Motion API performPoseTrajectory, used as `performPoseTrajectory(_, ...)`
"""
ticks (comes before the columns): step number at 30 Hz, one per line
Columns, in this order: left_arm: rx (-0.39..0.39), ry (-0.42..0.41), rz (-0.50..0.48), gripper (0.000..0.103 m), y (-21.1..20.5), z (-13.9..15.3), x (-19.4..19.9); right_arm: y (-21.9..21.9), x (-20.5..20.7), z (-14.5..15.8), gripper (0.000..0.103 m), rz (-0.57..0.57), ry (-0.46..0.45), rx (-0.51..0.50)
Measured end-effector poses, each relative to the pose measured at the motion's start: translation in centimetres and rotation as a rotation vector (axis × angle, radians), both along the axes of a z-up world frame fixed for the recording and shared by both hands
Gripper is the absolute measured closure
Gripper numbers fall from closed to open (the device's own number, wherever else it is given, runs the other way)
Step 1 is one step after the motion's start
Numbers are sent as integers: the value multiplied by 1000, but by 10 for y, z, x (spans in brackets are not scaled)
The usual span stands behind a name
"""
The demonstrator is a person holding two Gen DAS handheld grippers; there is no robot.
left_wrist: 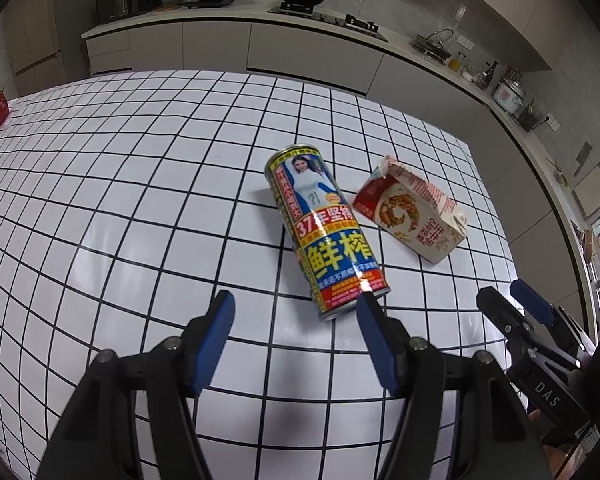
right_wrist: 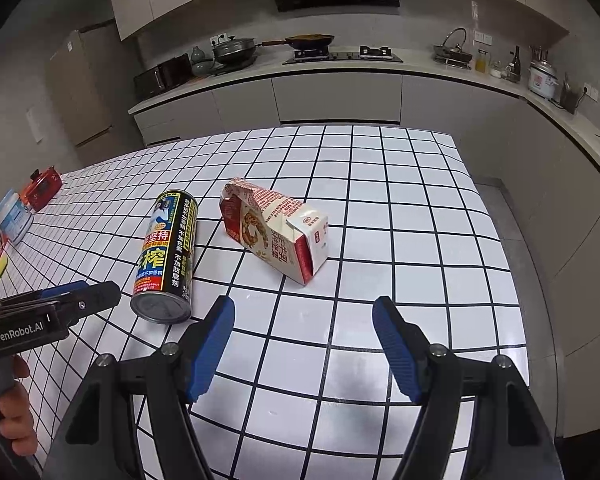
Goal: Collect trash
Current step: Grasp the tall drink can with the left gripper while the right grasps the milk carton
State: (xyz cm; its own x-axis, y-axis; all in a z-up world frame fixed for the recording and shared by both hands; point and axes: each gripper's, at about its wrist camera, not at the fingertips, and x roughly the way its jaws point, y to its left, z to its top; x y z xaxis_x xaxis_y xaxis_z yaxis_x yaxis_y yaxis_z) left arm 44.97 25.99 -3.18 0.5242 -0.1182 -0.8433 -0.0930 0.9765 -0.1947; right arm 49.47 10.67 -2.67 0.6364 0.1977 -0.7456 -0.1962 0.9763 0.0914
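Trash here is two items lying on a white tiled table [right_wrist: 380,200] with black grout lines: a tall cylindrical metal drink can [left_wrist: 326,228] printed in blue, yellow and red, on its side, and a crumpled white-and-red paper milk carton [left_wrist: 412,210], also on its side, just beside the can but apart from it.

The can looks empty, so probably light, stiff and smooth; being round, it may roll or slip if pinched off-centre, and a hold across the middle of its body seems safest. The carton is likely light and soft, already creased; it should crush a little under pressure, so a hold across its flat sides would suit.

The left gripper [left_wrist: 296,308] stands open and empty just short of the can's bottom end. The right gripper [right_wrist: 304,312] is also open and empty, near the carton.

Only the right wrist view shows the can's round metal base and a white tub [right_wrist: 14,216] at the table's far left. The left wrist view shows the can's front label instead.
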Motion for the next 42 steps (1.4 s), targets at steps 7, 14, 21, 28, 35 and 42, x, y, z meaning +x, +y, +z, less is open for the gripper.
performPoseTrajectory(7, -4, 6, -15, 38, -6, -1, 3, -3, -2, 1, 30, -12, -4, -5)
performPoseTrajectory(14, 2, 10, -24, 38, -12, -3, 9, -7, 1, 1, 30, -30, -7, -12)
performPoseTrajectory(21, 16, 6, -39, 38, -19, -4, 17, -11, 7, 0, 30, -46, -11, -25)
performPoseTrajectory(28, 18, 11, -41, 38, -24, -6, 30, -15, 11, 3, 30, -74, -28, -47)
performPoseTrajectory(35, 48, 31, -41, 38, -26, -13, 44, -14, 20, 2, 29, -76, -28, -55)
performPoseTrajectory(42, 8, 50, -46, 37, -20, -21, 54, 1, 35, 0, 28, -20, -28, -79)
